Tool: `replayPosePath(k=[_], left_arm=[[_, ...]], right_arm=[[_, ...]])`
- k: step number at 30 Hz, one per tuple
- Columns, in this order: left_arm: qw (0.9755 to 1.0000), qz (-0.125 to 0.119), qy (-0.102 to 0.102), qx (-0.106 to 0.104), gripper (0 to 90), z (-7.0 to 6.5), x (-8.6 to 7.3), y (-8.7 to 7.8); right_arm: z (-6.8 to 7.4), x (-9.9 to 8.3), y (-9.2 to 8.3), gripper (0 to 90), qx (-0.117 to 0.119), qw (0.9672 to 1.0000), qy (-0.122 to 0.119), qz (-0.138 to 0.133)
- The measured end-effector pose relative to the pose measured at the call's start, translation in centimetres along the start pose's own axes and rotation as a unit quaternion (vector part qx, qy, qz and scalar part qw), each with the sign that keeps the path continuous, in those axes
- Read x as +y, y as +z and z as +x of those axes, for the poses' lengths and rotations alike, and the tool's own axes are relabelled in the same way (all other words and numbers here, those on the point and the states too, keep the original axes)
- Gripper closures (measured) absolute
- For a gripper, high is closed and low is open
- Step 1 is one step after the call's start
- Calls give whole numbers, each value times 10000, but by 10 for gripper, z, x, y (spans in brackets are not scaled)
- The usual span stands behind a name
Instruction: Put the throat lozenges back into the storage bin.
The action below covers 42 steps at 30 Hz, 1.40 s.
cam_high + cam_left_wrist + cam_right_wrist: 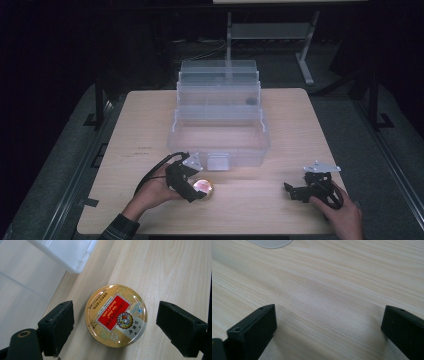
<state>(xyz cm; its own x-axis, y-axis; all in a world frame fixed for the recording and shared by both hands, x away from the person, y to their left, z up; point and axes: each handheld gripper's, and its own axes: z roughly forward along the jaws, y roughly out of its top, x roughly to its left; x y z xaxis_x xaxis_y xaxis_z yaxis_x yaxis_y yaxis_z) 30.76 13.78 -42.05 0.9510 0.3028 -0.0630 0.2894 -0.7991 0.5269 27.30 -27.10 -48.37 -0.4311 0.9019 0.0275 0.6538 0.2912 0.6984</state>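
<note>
A round gold tin (116,315) with a red label lies flat on the wooden table, near the front left (204,189). My left gripper (115,327) is open, its two black jaws standing either side of the tin with gaps on both sides and not touching it. In the high view the left gripper (192,192) hovers just over the tin's left side. My right gripper (290,192) rests low at the front right, open, with bare table between its jaws (328,327).
A clear plastic tiered organiser box (220,117) stands open in the middle of the table, its front wall (62,255) just beyond the tin. A person's hands hold both grippers from the front edge. Table edges lie near on all sides.
</note>
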Motion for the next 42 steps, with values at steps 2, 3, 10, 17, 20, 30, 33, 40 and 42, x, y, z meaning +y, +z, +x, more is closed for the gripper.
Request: replayPosePath(k=[2, 3, 10, 17, 20, 30, 33, 40, 42], left_arm=[[10000, 65, 51, -9, 140, 0, 2, 2], [10000, 70, 29, -10, 140, 0, 2, 3], [9997, 224, 116, -78, 140, -1, 8, 10], [9994, 324, 109, -95, 140, -1, 10, 17], [9991, 375, 135, -106, 139, -1, 11, 19], [9979, 614, 208, -74, 140, -1, 12, 29], [9973, 689, 234, -57, 139, -1, 12, 30], [9965, 792, 250, -26, 140, -2, 11, 34], [9962, 834, 262, -20, 140, -2, 11, 35]], right_arm=[[0, 0, 0, 0, -1, 10000, 5, 3], [0, 0, 0, 0, 0, 10000, 5, 3], [0, 0, 0, 0, 0, 10000, 0, 0], [0, 0, 0, 0, 0, 10000, 6, 1], [0, 0, 0, 0, 0, 10000, 0, 1], [0, 0, 0, 0, 0, 10000, 4, 3], [0, 0, 0, 0, 0, 10000, -1, 0], [0, 0, 0, 0, 0, 10000, 6, 2], [0, 0, 0, 0, 0, 10000, 1, 1]])
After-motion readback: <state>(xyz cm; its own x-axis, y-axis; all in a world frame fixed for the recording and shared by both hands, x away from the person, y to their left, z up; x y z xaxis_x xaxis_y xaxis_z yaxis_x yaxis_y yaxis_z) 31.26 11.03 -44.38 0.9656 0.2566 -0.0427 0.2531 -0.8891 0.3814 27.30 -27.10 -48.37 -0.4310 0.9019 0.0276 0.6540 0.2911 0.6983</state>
